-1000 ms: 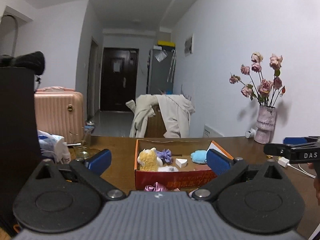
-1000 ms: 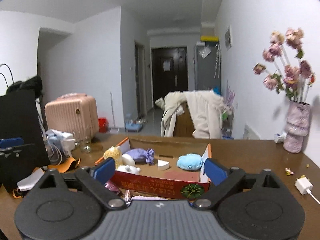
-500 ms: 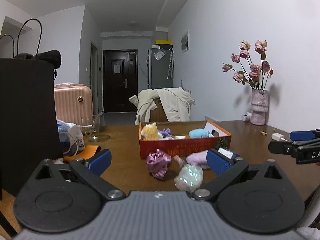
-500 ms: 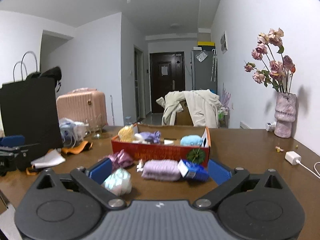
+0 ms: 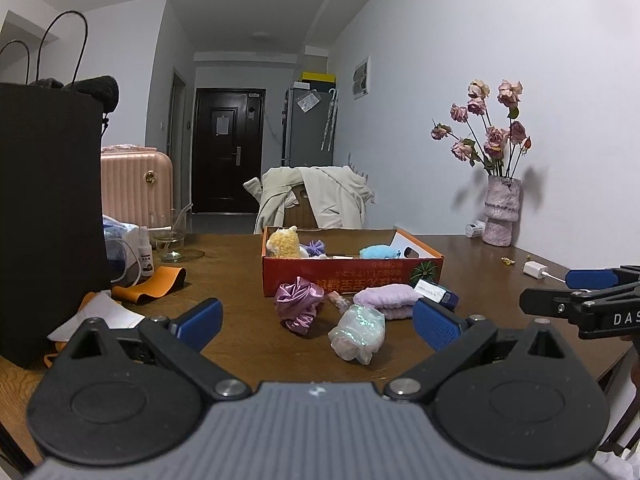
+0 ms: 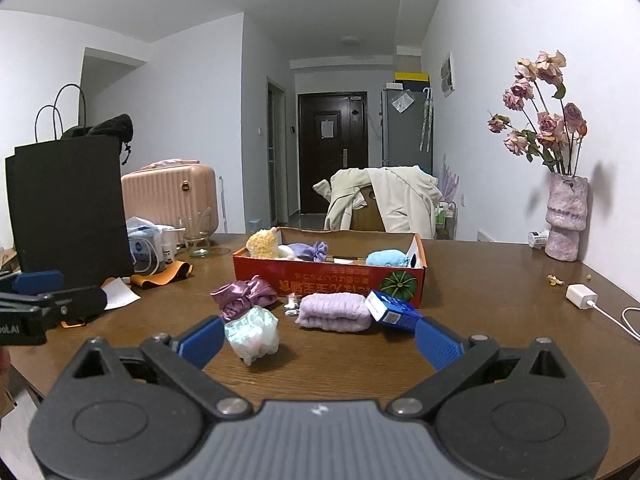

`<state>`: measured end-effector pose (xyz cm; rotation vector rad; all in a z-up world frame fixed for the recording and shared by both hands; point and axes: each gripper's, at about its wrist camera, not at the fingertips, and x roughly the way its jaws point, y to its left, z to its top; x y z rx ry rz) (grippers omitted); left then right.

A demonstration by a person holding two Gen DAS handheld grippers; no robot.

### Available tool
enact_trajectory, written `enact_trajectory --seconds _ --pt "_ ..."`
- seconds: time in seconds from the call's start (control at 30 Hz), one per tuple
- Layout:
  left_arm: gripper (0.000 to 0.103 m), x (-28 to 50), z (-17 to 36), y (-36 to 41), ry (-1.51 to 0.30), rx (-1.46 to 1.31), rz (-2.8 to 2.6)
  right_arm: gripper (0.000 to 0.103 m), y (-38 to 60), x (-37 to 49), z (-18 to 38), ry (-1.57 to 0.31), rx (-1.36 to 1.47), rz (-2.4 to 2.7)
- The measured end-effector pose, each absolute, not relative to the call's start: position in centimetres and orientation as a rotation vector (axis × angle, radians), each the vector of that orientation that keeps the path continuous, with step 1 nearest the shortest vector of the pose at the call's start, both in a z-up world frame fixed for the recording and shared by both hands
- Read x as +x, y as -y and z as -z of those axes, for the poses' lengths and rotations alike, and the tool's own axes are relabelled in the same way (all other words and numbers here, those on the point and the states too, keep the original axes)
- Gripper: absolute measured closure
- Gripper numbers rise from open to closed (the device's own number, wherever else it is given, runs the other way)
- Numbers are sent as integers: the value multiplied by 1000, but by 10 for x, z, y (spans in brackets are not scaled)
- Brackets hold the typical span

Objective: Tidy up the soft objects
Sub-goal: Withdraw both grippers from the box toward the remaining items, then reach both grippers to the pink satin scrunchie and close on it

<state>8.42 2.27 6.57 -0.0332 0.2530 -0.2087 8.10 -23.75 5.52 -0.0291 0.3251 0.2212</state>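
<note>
An orange cardboard box (image 5: 352, 276) (image 6: 328, 278) sits mid-table holding a yellow plush (image 5: 282, 242), a purple scrunchie and a blue plush (image 6: 386, 258). In front of it lie a satin purple scrunchie (image 5: 299, 303) (image 6: 243, 296), an iridescent plastic-wrapped bundle (image 5: 357, 332) (image 6: 253, 332), a lilac folded towel (image 5: 386, 300) (image 6: 334, 312) and a small blue carton (image 6: 392, 306). My left gripper (image 5: 316, 320) hovers open just short of the bundle. Also open and holding nothing, my right gripper (image 6: 318, 338) stands near the bundle and the towel.
A tall black paper bag (image 5: 48, 216) stands at the left with papers, an orange strap (image 5: 150, 284) and a glass bowl (image 5: 168, 236) beside it. A vase of dried roses (image 6: 564, 216) and a white charger (image 6: 580, 296) occupy the right side. A chair with a coat is behind the table.
Both grippers have dropped lower and pulled back from above the box towards the table's near side, so the loose objects in front of the box have come into view. Both stayed open.
</note>
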Motion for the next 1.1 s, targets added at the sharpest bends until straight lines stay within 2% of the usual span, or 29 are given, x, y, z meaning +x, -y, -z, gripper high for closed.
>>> enact_trajectory --seconds 0.57,0.8,0.93,1.0,1.1 --pt "0 120 -39 -12 -323 -32 245 1 233 122 -33 -404 -15 -245" --pt "0 163 -21 -1 -419 -71 286 9 236 163 -19 -465 72 -302" --pt "10 196 -16 4 -474 -100 326 19 235 195 -12 -509 124 -344" --pt "20 213 -13 7 -497 -108 340 23 234 210 -11 -515 129 -346" --pt "22 236 -11 7 -534 -126 341 25 232 233 -9 -535 132 -351"
